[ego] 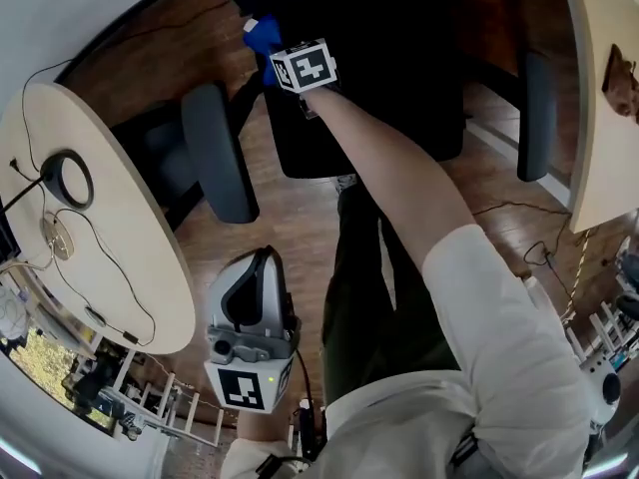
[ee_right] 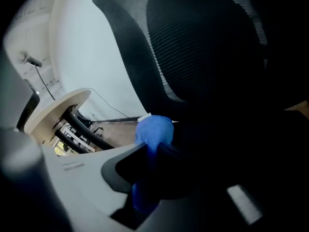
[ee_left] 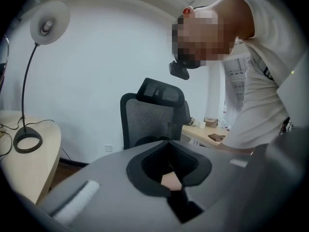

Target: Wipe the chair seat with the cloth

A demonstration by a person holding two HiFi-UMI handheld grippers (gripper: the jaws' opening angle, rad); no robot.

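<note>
1. Where the black chair seat [ego: 379, 118] meets its backrest [ee_right: 207, 47], at the seat's far left corner, find the blue cloth [ego: 260, 36], bunched and pinched tight in the right gripper [ego: 272, 56]; cannot tell whether it touches the seat fabric.
2. Stretched over the seat from its near edge: the person's bare forearm [ego: 389, 173], hiding a strip of the seat from the head view, with the gripper's marker cube [ego: 303, 66] hiding a little more.
3. Flanking the seat, two dark armrests: left armrest [ego: 218, 153] and right armrest [ego: 536, 116], both standing clear of the cloth.
4. Well short of the seat's near edge, close to the person's body: left gripper [ego: 258, 262], jaws drawn together on nothing, aimed toward the backrest.
5. Left of the seat, across a stretch of wooden floor [ego: 300, 208]: round pale desk [ego: 120, 247] carrying a ring-based lamp [ego: 66, 178] and thin cables [ego: 110, 257].
6. Right of the seat: second pale desk [ego: 599, 138] bearing a small brown object [ego: 624, 80].
</note>
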